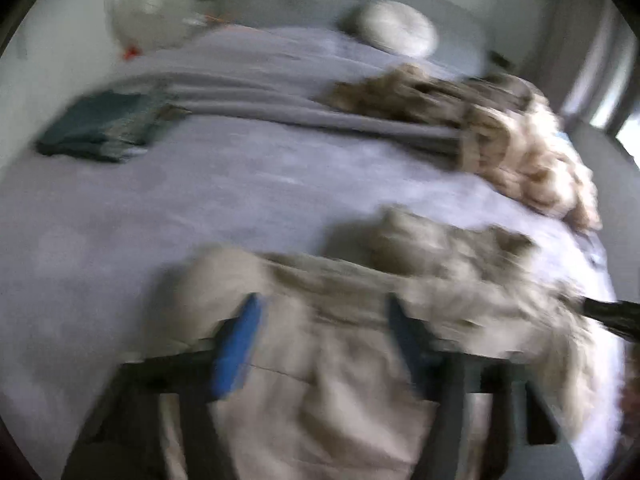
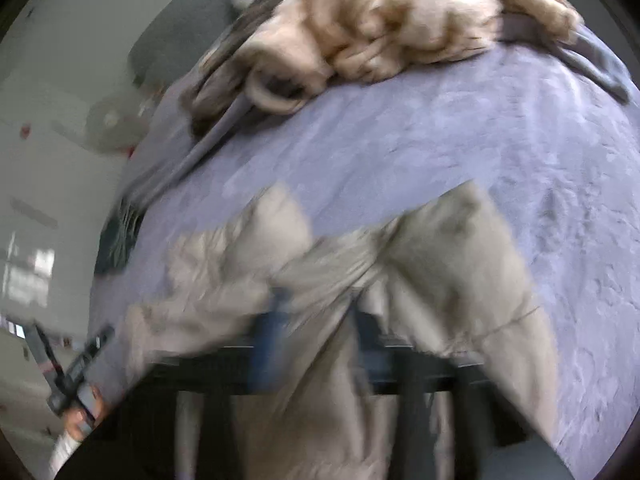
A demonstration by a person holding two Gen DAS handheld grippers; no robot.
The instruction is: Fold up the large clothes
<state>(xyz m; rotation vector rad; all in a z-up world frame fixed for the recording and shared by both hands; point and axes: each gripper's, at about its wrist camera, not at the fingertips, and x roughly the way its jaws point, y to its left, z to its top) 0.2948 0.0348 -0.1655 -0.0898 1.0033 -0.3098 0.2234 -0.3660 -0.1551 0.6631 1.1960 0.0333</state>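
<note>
A large beige padded jacket (image 1: pixel 344 344) lies crumpled at the near edge of a bed with a lilac cover (image 1: pixel 200 200). My left gripper (image 1: pixel 320 336) hangs over the jacket with its blue-padded fingers (image 1: pixel 236 352) spread wide and fabric lying between them. In the right wrist view the same jacket (image 2: pixel 360 280) bunches up between my right gripper's (image 2: pixel 320 328) fingers, which stand close together on a fold of it. Both views are motion-blurred. The left gripper tool shows at the lower left of the right wrist view (image 2: pixel 72 380).
A heap of beige and brown clothes (image 1: pixel 500 140) (image 2: pixel 380 20) lies at the far right of the bed. A folded dark teal garment (image 1: pixel 100 124) sits at the left. A round grey cushion (image 1: pixel 396 32) lies by the headboard. A white fan (image 1: pixel 152 16) stands beside the bed.
</note>
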